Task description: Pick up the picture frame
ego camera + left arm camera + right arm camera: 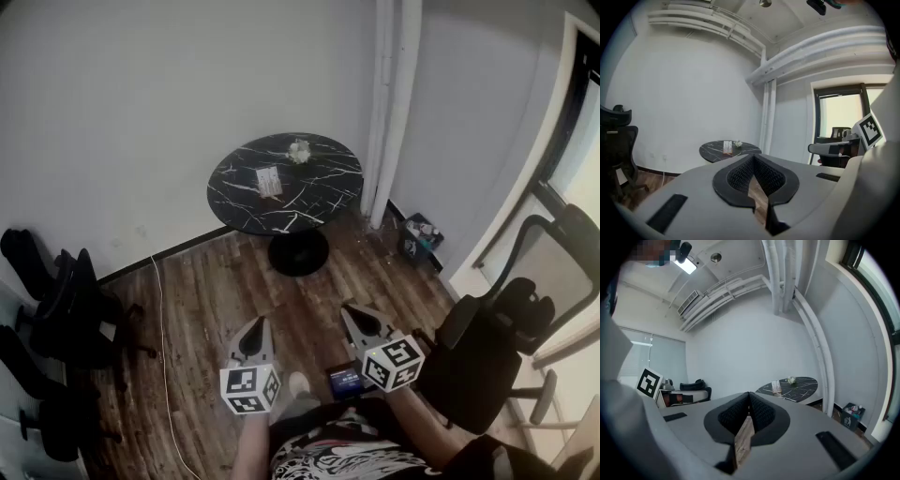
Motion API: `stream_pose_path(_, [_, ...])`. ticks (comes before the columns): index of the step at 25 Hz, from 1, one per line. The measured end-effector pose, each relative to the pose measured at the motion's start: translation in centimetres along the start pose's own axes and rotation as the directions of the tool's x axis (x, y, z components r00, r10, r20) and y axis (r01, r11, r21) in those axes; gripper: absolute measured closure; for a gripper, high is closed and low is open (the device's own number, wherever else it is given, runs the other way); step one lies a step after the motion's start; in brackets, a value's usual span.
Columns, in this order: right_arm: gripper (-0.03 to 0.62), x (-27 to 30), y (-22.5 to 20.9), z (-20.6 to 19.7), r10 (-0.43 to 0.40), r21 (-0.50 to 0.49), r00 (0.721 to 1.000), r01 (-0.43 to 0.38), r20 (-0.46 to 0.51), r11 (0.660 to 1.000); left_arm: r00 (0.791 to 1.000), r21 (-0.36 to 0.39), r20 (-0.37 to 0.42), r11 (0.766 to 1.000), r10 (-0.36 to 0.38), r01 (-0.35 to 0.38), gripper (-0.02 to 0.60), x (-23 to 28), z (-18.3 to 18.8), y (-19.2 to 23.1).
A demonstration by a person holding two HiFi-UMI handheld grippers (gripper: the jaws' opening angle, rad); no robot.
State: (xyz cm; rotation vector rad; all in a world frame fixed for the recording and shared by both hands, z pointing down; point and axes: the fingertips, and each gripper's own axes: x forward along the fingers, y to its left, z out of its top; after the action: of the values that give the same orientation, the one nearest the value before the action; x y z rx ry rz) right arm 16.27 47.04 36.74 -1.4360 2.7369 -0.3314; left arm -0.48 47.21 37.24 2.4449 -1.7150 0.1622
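Note:
The small picture frame (269,181) stands on a round black marble table (319,202) across the room, next to a small white plant (299,150). My left gripper (260,324) and right gripper (351,311) are held side by side low over the wood floor, far short of the table. Both are shut with nothing between the jaws. In the left gripper view the frame (727,147) shows small beyond the closed tips of the left gripper (753,157). In the right gripper view the frame (776,386) sits on the table (799,385), right of the right gripper (749,394).
Black office chairs (58,319) stand along the left wall and another chair (497,342) at the right by the window. White pipes (394,103) run down the corner behind the table, with a small bin (420,235) beside them. A white cable (165,347) lies on the floor.

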Motion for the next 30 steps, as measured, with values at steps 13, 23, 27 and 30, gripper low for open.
stream_pose_path(13, [0.576,-1.0,1.6,0.4,0.074,0.000,0.997,-0.074,0.031,0.997,0.999,-0.044,0.021,0.999,0.033,-0.032,0.568,-1.8,-0.2,0.0])
stream_pose_path(23, [0.576,-0.6,-0.1,0.6,0.059,-0.008,0.998,-0.058,0.026,0.998,1.000,-0.052,0.012,0.999,0.011,-0.011,0.568,-0.1,-0.6,-0.8])
stream_pose_path(27, [0.576,0.6,-0.9,1.2,0.074,0.005,0.996,-0.074,0.051,0.997,1.000,-0.060,0.015,0.998,0.014,-0.013,0.568,1.6,-0.3,0.0])
stream_pose_path(30, [0.576,1.8,-2.1,1.0,0.064,-0.008,0.997,-0.063,0.038,0.998,1.000,-0.065,0.009,0.998,0.007,-0.006,0.568,3.9,-0.4,0.5])
